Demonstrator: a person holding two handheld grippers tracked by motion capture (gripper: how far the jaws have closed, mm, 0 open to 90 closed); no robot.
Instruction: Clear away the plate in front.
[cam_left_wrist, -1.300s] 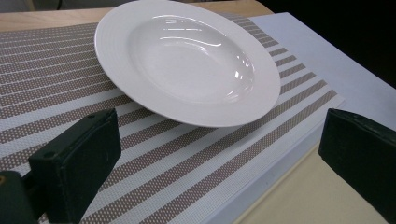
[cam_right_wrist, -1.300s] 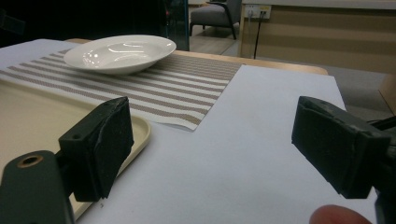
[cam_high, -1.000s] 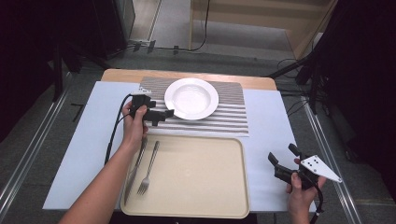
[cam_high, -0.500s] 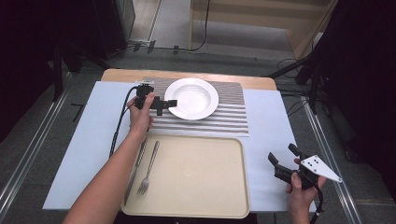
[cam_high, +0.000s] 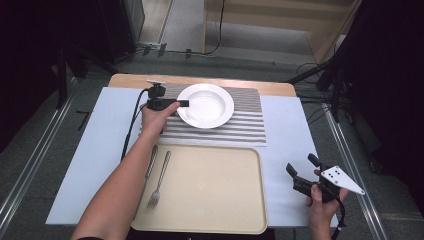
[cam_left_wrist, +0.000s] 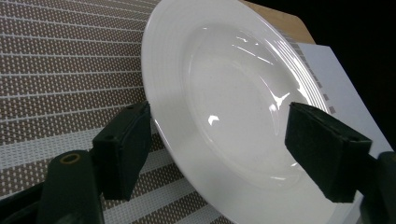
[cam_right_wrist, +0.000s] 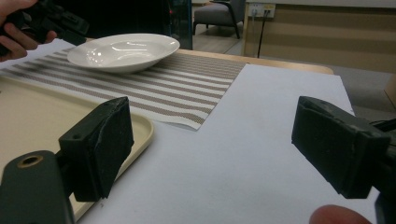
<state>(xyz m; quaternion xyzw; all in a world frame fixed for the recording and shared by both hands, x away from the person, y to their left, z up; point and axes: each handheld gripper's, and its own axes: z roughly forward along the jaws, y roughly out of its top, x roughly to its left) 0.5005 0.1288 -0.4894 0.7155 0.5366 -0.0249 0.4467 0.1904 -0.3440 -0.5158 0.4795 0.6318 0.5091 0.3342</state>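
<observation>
The white plate (cam_high: 205, 105) lies on the striped mat (cam_high: 240, 125) at the far middle of the table, beyond the beige tray (cam_high: 210, 187). The left gripper (cam_high: 182, 103) is at the plate's left rim; its jaws have just been closing, and the left gripper view shows the rim of the plate (cam_left_wrist: 224, 107) between them, one jaw below the rim over the mat (cam_left_wrist: 60, 70) and the other above the plate's well, with a gap visible on both sides, so the pads do not yet press on it. The right gripper (cam_high: 301, 169) is held near the right edge of the table, well apart from the plate, over the pale blue sheet (cam_high: 285, 130); the right gripper view shows its jaws wide apart with nothing between them, the sheet (cam_right_wrist: 261, 140) beneath, the tray (cam_right_wrist: 37, 126) corner at left, and the plate (cam_right_wrist: 123, 50) on the mat (cam_right_wrist: 187, 88) farther off. A fork (cam_high: 160, 180) and a second utensil (cam_high: 151, 161) beside it lie along the tray's left side.
</observation>
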